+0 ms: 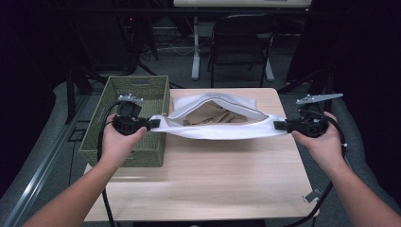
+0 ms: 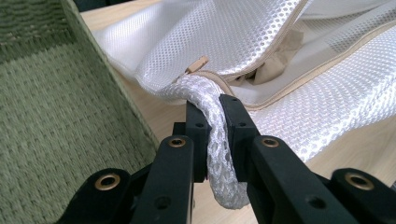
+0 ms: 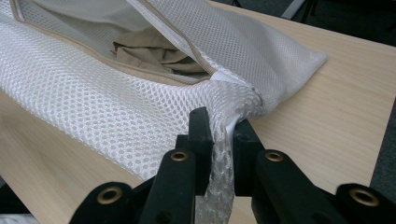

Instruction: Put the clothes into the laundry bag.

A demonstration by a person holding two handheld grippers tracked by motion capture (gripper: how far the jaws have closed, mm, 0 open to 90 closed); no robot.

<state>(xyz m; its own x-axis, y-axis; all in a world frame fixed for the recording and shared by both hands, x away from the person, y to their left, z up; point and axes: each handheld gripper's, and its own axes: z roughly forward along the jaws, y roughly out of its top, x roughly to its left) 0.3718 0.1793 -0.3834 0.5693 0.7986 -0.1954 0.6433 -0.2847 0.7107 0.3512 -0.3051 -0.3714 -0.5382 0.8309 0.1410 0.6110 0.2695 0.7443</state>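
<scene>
your forearms come in from the near edge of the pale wood-grain table point(image 1: 203, 189), smooth and flat, with a small metal hook at its near right corner. your left gripper point(image 1: 150, 124) is clamped on the left end of the white mesh bag point(image 1: 222, 130), and in the left gripper view the black jaws pinch a bunched roll of the netting point(image 2: 218, 140) between them. your right gripper point(image 1: 280, 125) is clamped the same way on the right end, the mesh gathered into a twist point(image 3: 223, 154) between its jaws. the bag is stretched between your two hands just above the middle of the table, its honeycomb weave soft and sagging, its beige-trimmed zip mouth gaping open. crumpled tan cloth point(image 3: 154, 53) lies inside it. a small beige zip pull point(image 2: 197, 64) sits by the left end. to the left stands a green woven basket point(image 1: 156, 97), rectangular, with a slot handle. beyond the table stands a dark folding chair point(image 1: 241, 42). no writing can be read.
</scene>
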